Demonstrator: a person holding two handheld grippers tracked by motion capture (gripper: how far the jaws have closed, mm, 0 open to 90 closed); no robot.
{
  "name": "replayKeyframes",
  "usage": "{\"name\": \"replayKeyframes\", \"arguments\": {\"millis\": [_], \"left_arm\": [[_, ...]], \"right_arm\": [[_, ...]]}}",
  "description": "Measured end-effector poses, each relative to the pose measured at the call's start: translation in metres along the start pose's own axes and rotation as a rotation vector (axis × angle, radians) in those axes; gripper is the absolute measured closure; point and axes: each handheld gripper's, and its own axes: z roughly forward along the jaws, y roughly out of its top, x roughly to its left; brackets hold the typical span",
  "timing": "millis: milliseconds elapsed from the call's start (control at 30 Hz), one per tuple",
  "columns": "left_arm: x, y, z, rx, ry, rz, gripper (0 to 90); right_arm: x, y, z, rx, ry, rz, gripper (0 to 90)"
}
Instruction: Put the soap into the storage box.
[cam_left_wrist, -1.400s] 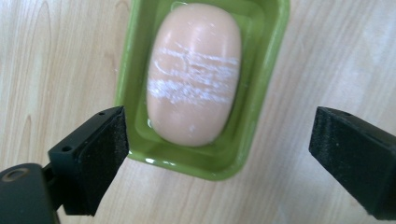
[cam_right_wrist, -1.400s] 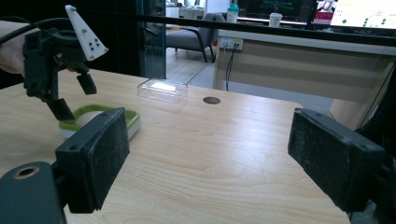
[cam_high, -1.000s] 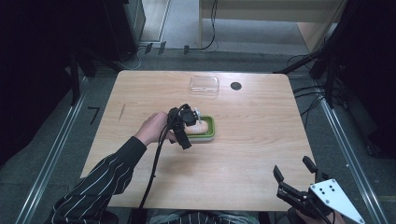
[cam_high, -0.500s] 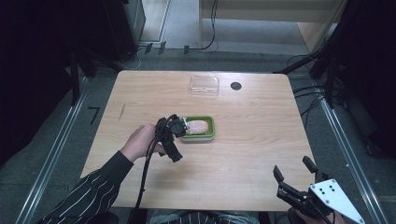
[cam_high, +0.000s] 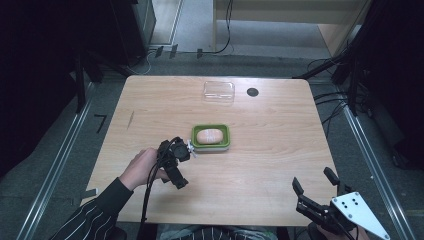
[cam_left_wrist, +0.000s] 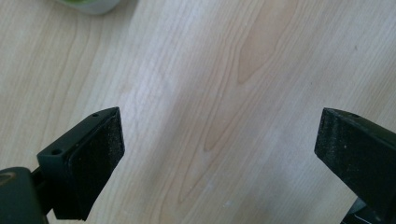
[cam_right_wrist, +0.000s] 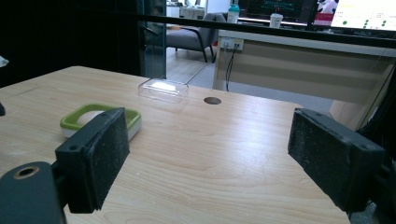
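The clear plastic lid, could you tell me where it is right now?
In the high view the clear lid lies at the table's far edge, left of the dark hole, beyond the green dish.

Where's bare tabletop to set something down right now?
Free: the right half, between the soap dish and the right gripper; also the far-left corner, left of the clear lid. Crowded: just left of the dish, where the left gripper hovers.
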Motion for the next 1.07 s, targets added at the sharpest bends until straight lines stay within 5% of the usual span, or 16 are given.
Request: {"name": "replayKeyframes", "arguments": {"millis": [433, 667, 1067], "left_arm": [[-0.011, -0.025, 0.017, 0.030, -0.022, -0.046, 2.1], [-0.015, -0.036, 0.023, 0.024, 0.005, -0.069, 2.1], [-0.011, -0.035, 0.024, -0.018, 0.022, -0.088, 1.3]], "right_arm": [[0.000, 0.000, 0.000, -0.001, 0.001, -0.001, 13.2], [0.000, 0.000, 0.000, 0.000, 0.001, -0.002, 13.2], [-0.004, -0.002, 0.001, -0.004, -0.003, 0.002, 13.2]]}}
